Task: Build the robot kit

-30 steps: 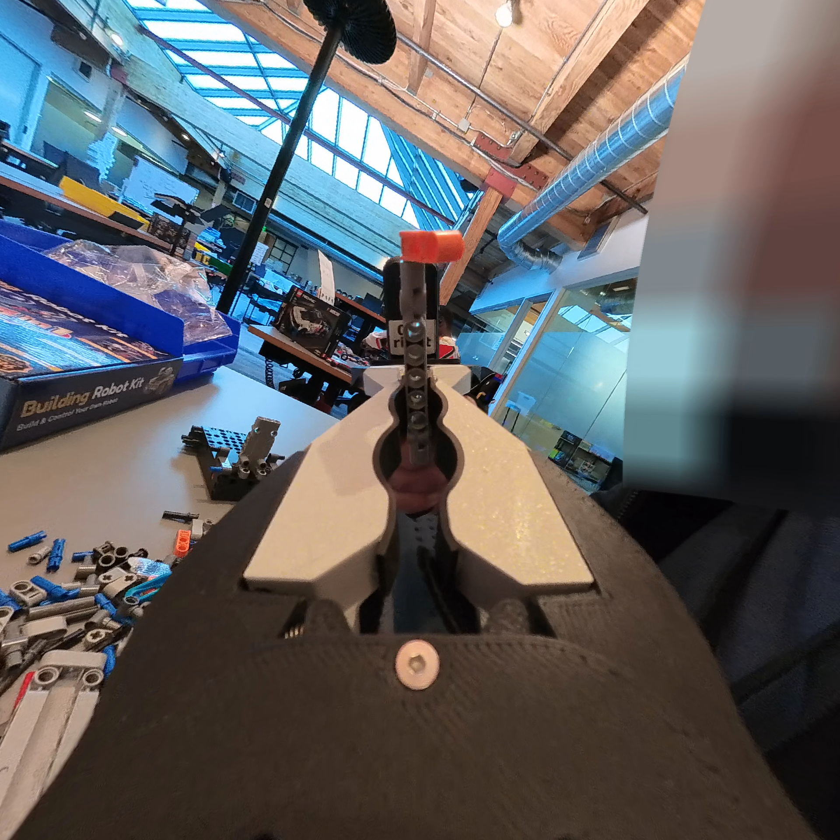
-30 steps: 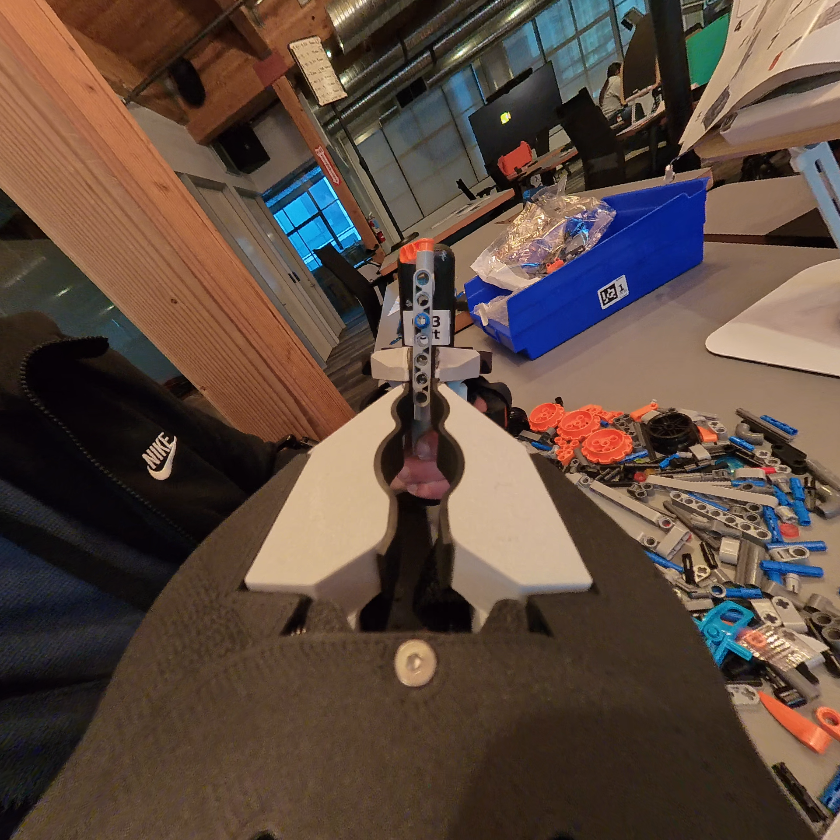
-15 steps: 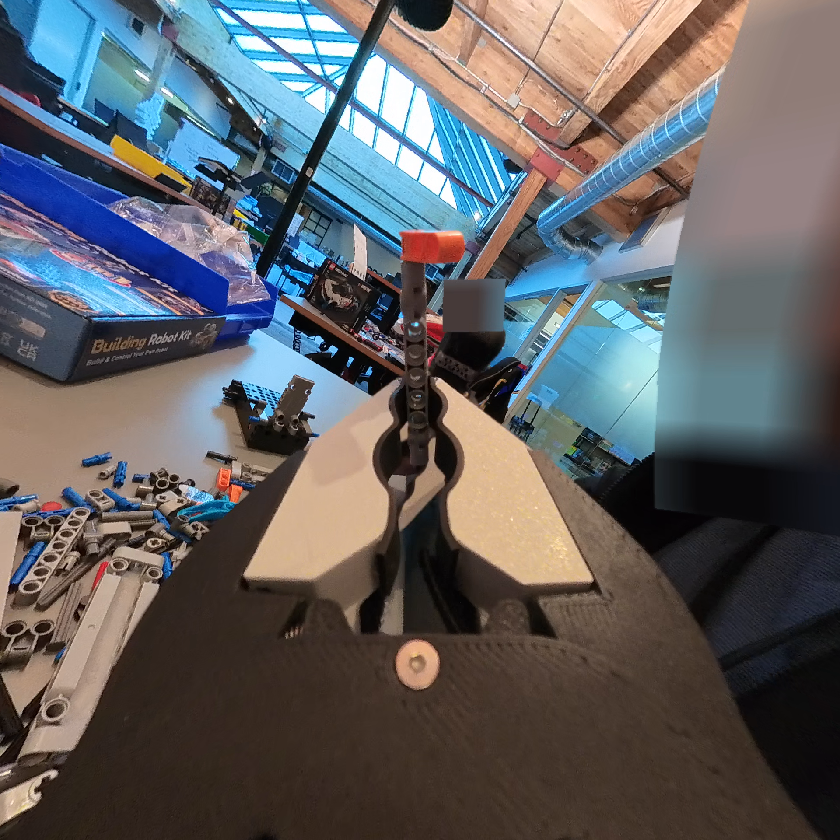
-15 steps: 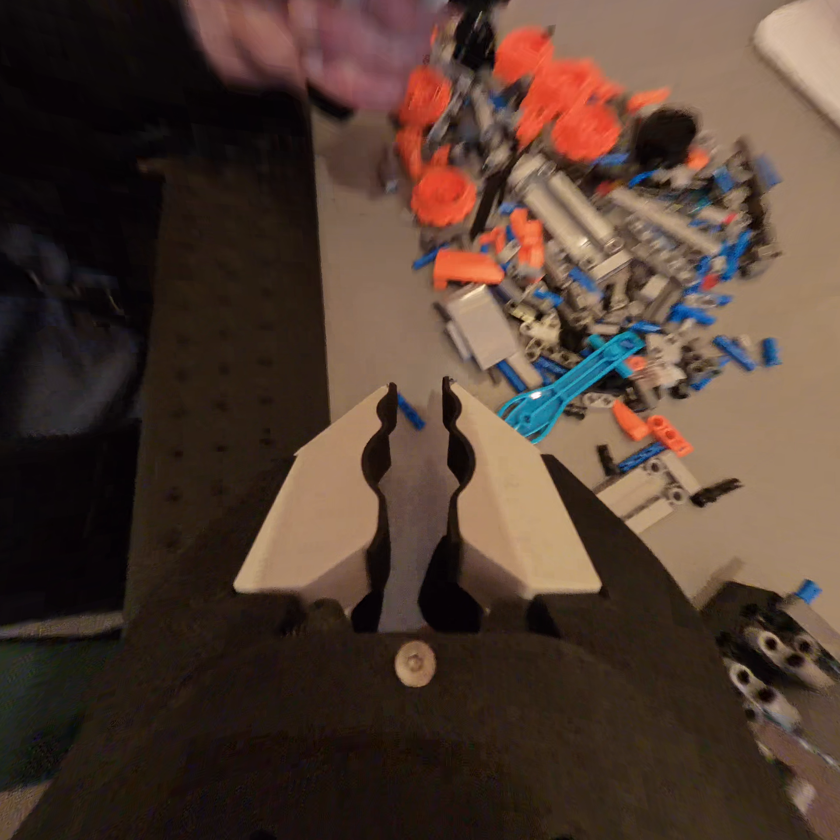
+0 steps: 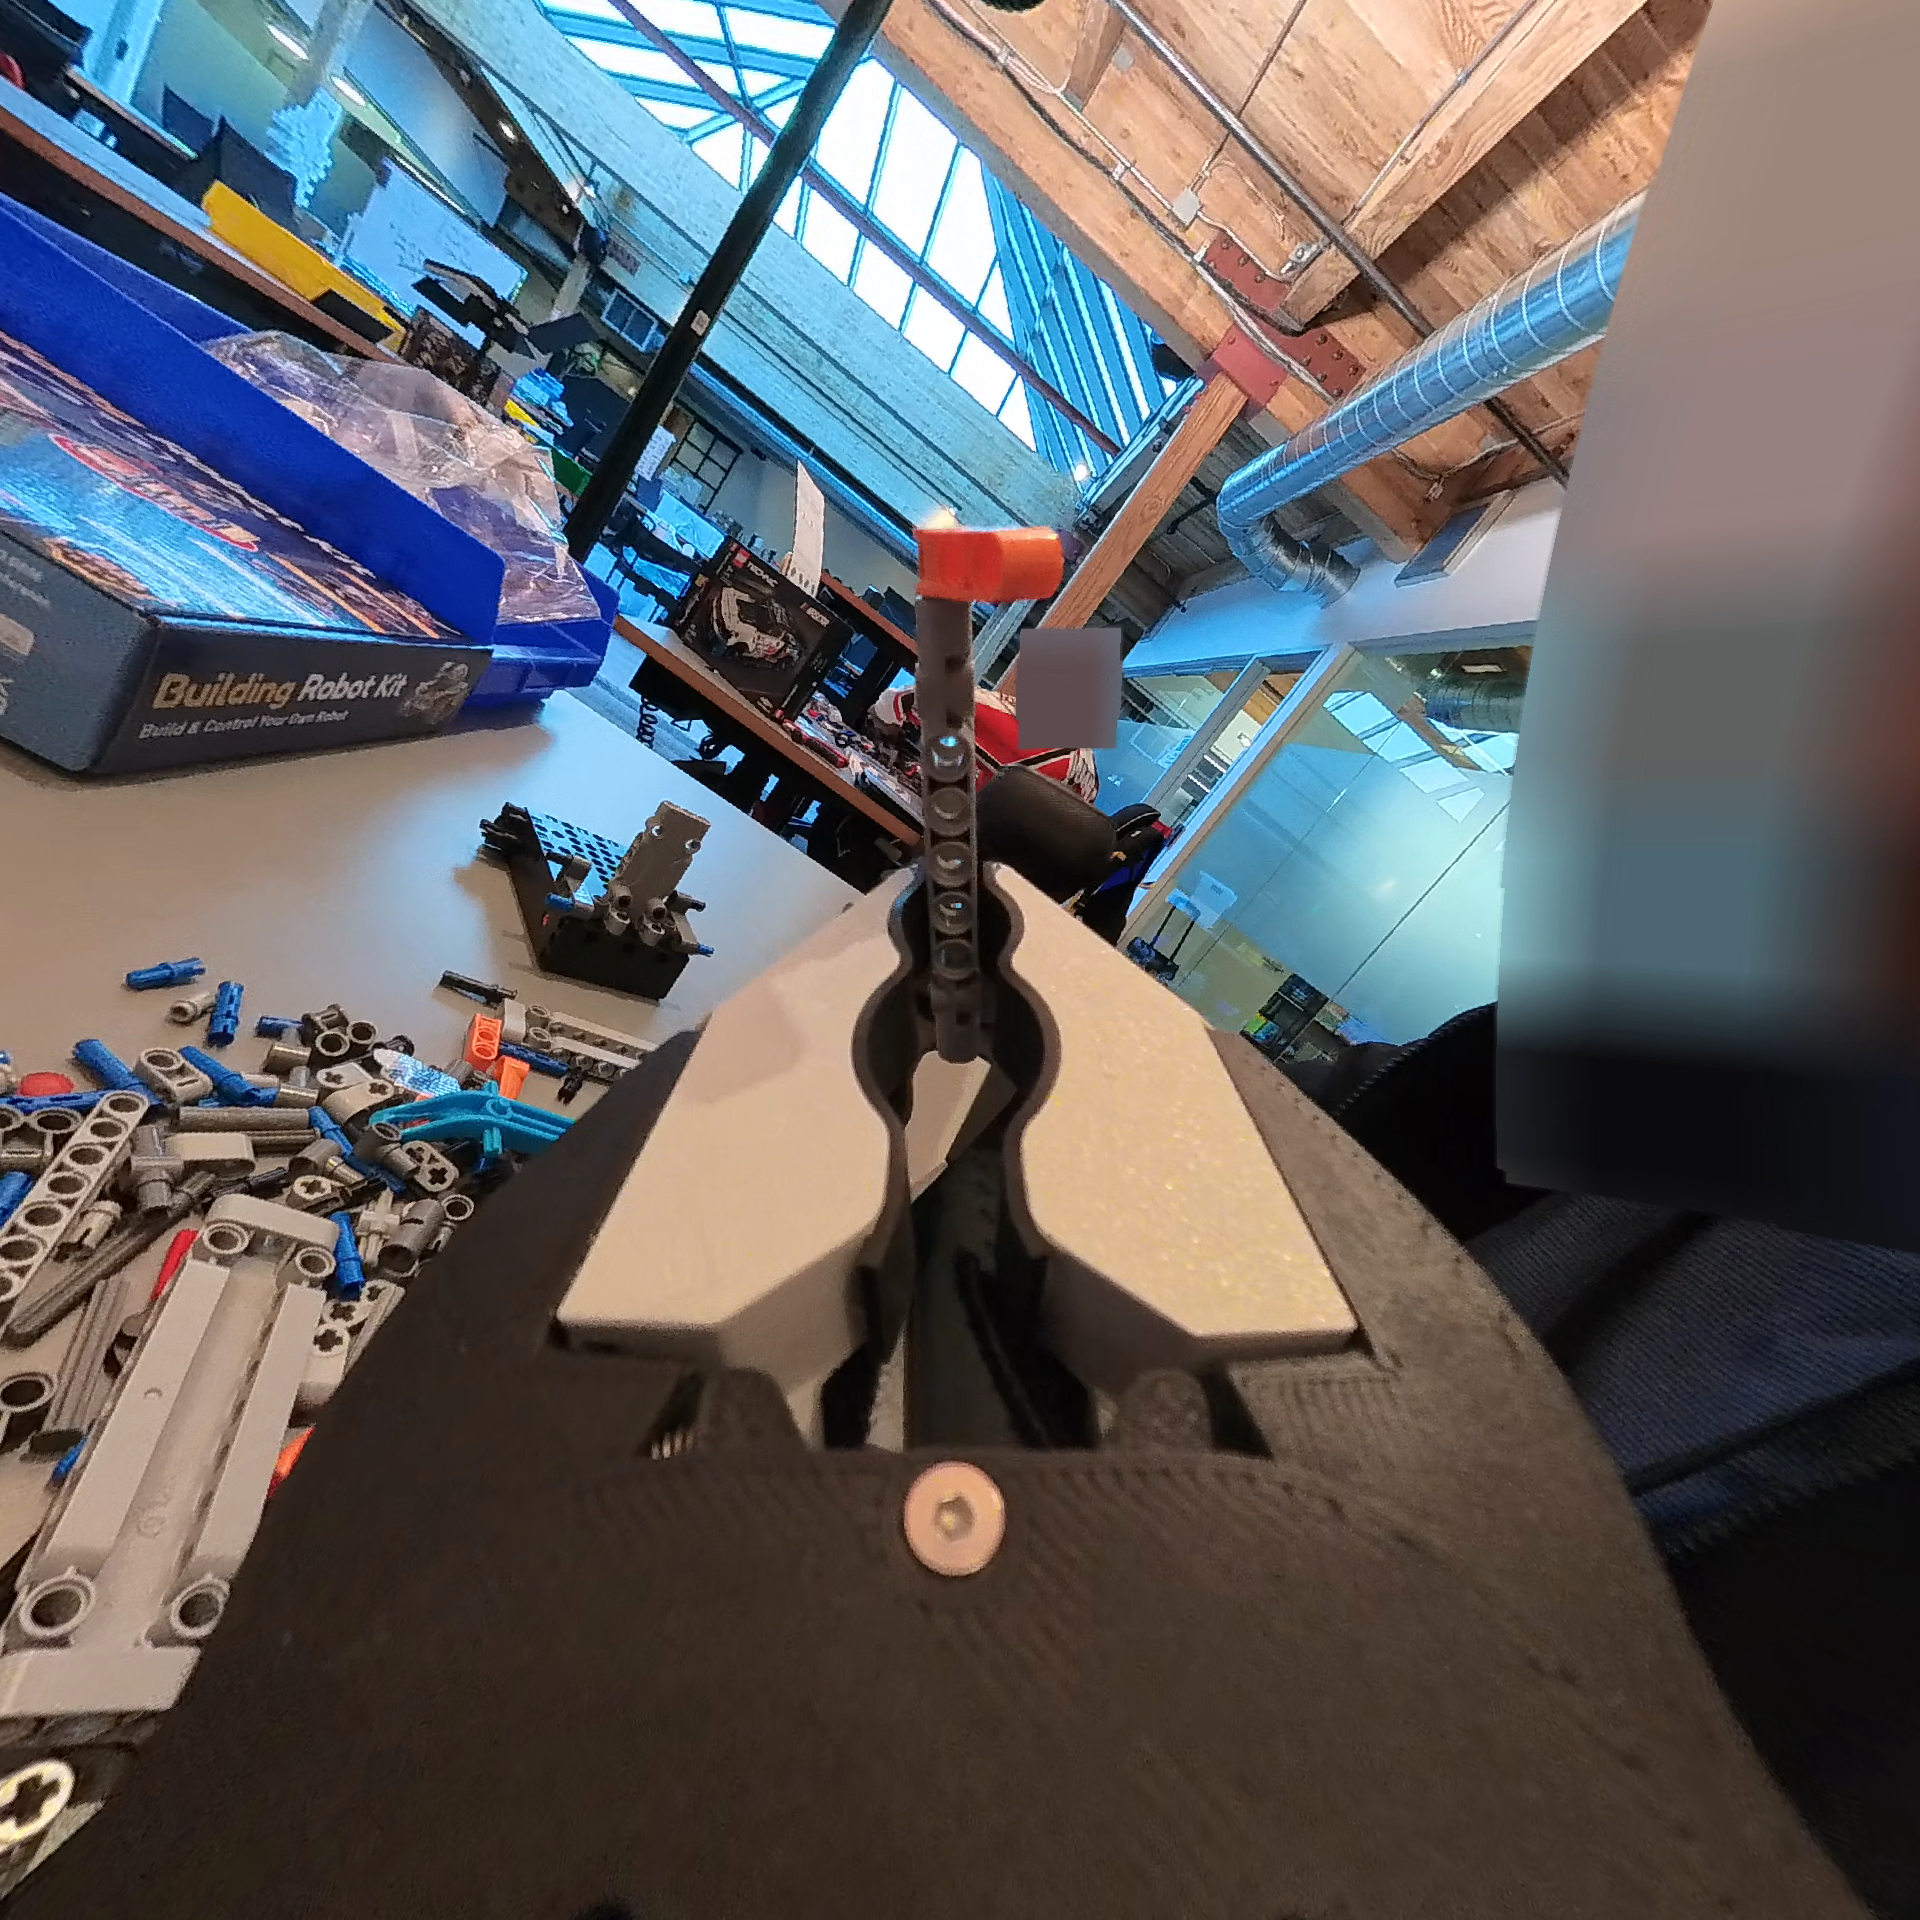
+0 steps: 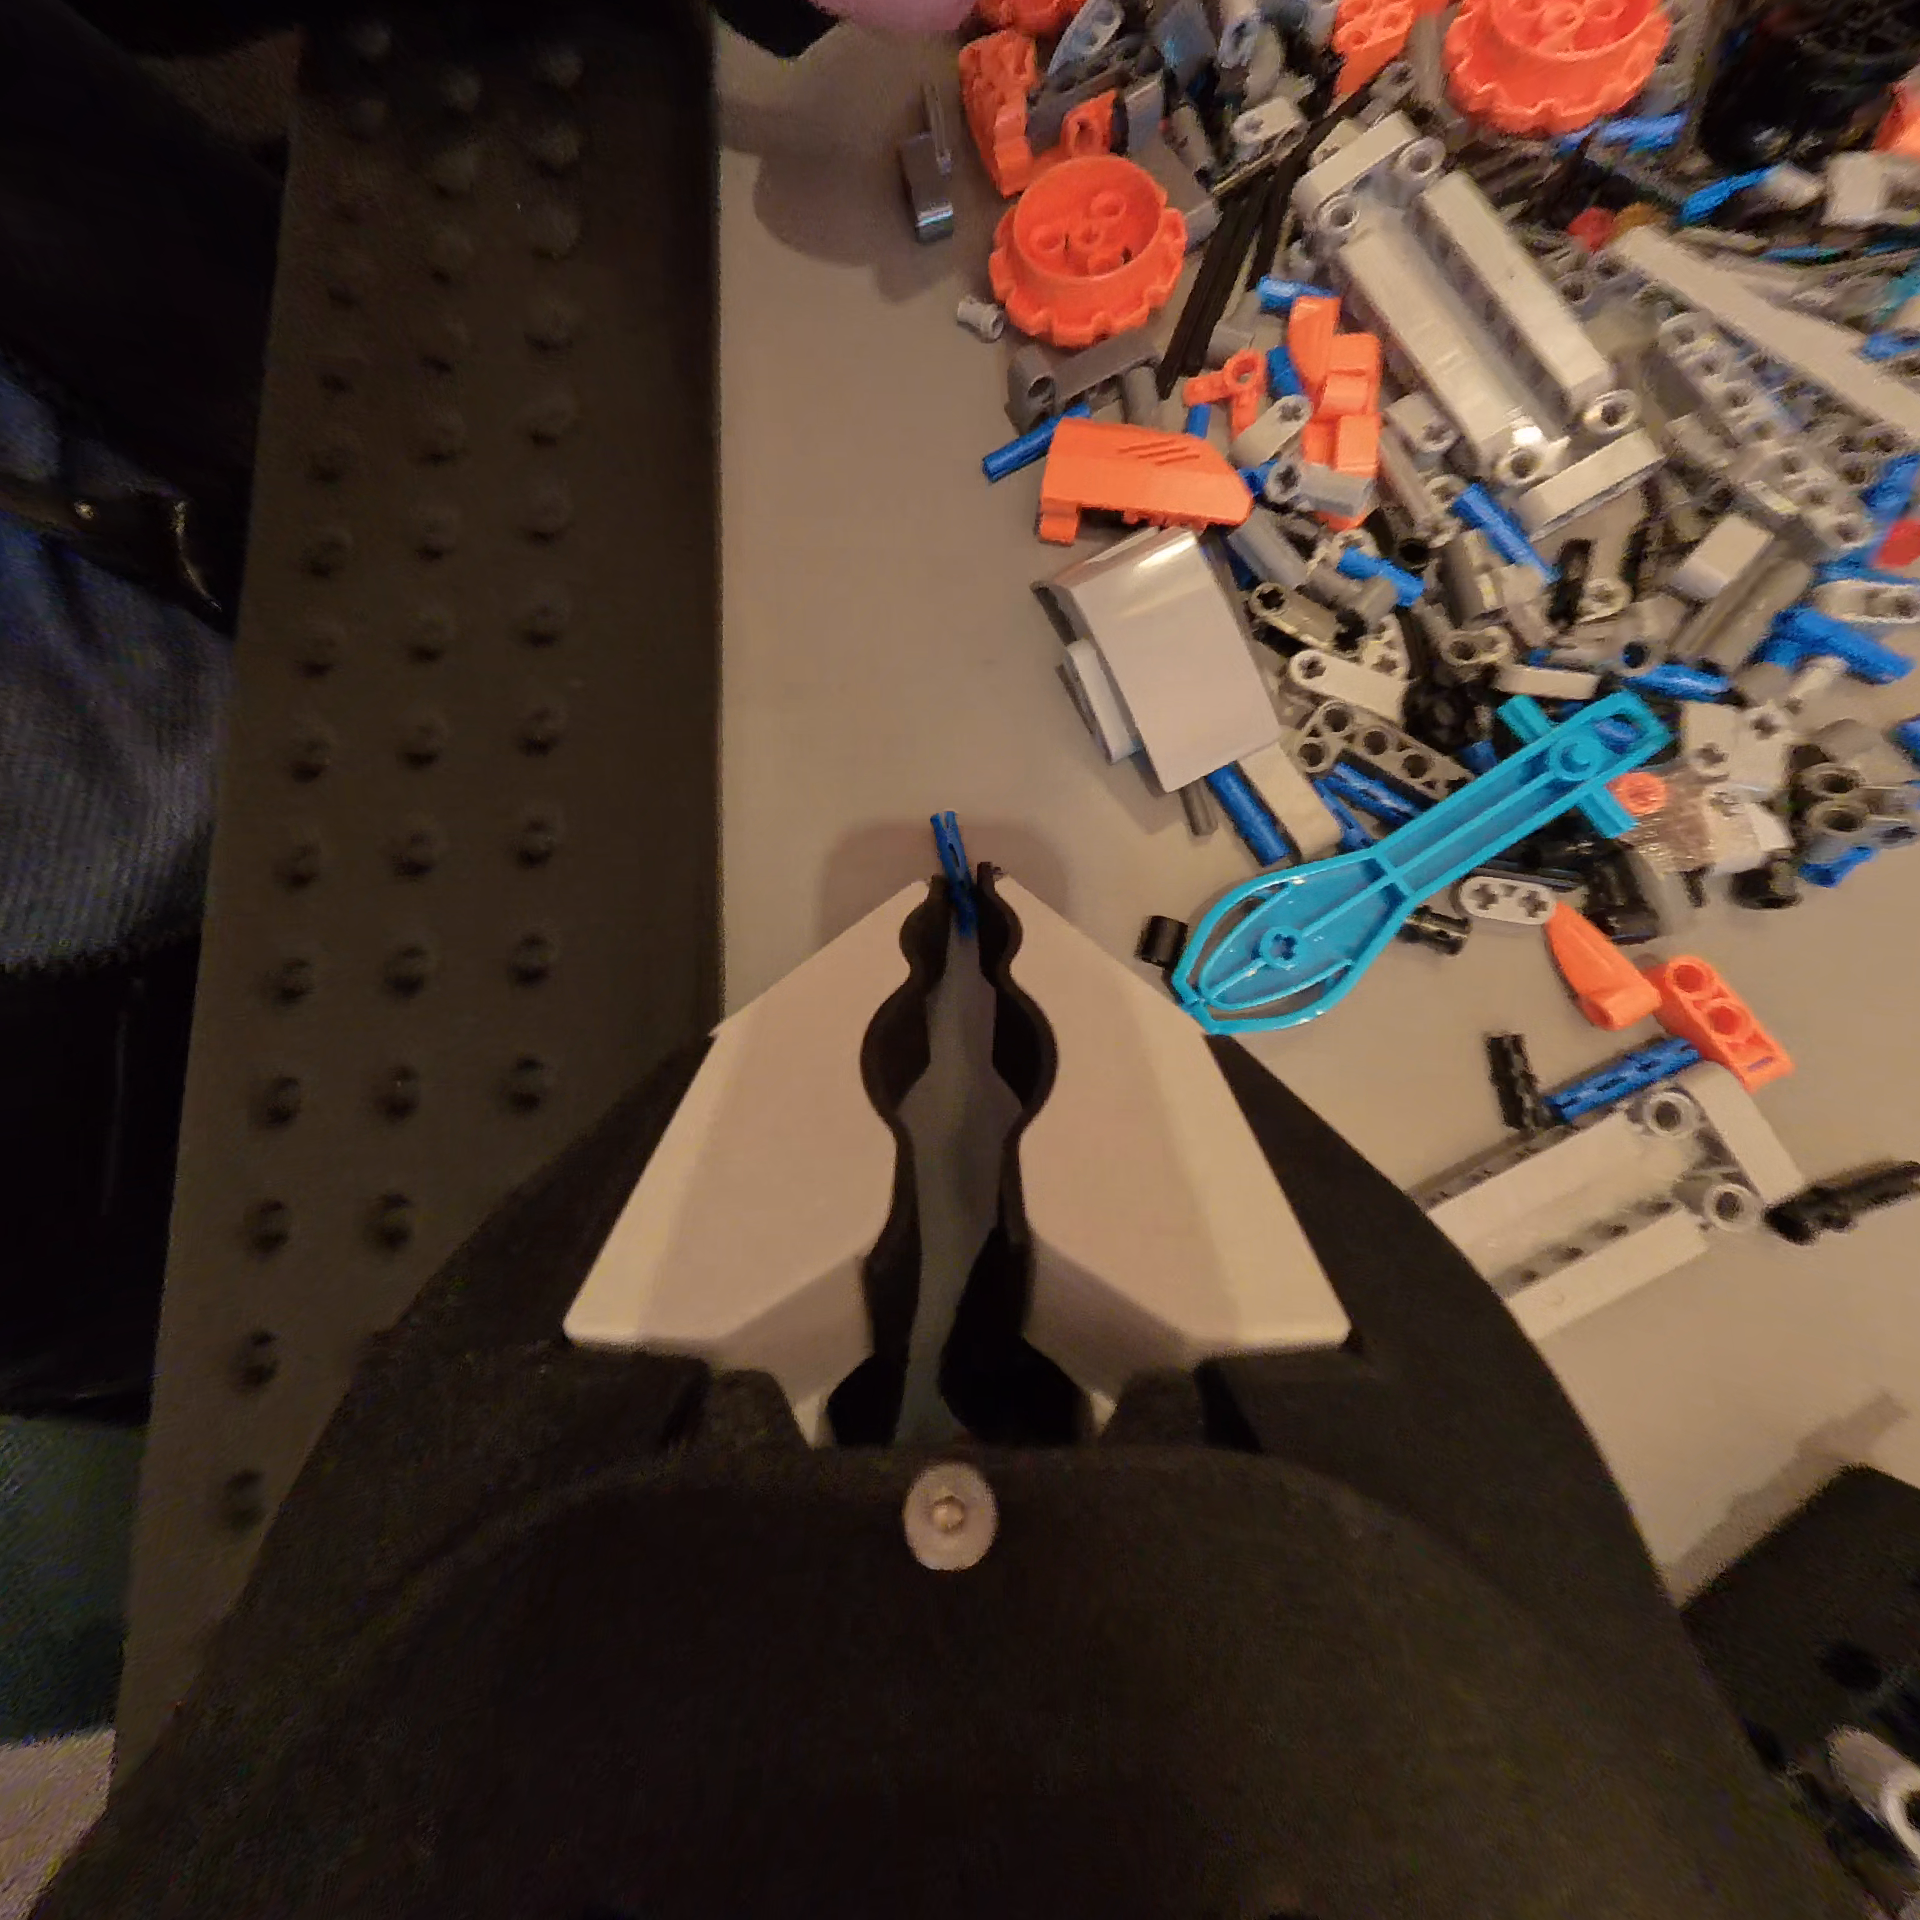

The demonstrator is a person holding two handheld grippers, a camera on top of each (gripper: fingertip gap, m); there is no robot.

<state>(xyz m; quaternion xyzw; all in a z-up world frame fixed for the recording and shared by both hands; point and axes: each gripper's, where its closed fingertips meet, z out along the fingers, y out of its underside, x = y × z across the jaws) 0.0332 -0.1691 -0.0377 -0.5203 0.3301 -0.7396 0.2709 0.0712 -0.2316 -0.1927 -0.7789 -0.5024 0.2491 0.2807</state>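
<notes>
Two hand-held grippers are at work, each closed on a small part. The right hand-held gripper (image 6: 964, 902) points down at the grey bench (image 6: 852, 582) and pinches a short blue pin (image 6: 954, 868) at the very tips of its jaws. The pin's long axis runs nearly in line with the fingers, and its free end sticks out forward past them, just above or touching the bench; which one cannot be told. The black studded strip (image 6: 436, 623) lies to the left of the pin. The turquoise lever tool (image 6: 1423, 862) lies near on the right, and the heap of loose building parts (image 6: 1558, 468) with its orange wheel (image 6: 1086, 249) spreads further off beyond it.

The left hand-held gripper (image 5: 954, 935) is raised and tilted upward, clamped on the lower end of a dark grey holed beam (image 5: 948, 790). The beam stands upright, straight out along the fingers, and carries an orange connector (image 5: 987, 564) crosswise at its top. Its holes face the camera.

To the left of this gripper more loose pieces lie on the bench. Further back stands a small black part-built frame (image 5: 603, 894), then a printed kit box (image 5: 229, 623), with a blue bin (image 5: 312, 457) behind it holding a clear plastic bag (image 5: 416, 416).
</notes>
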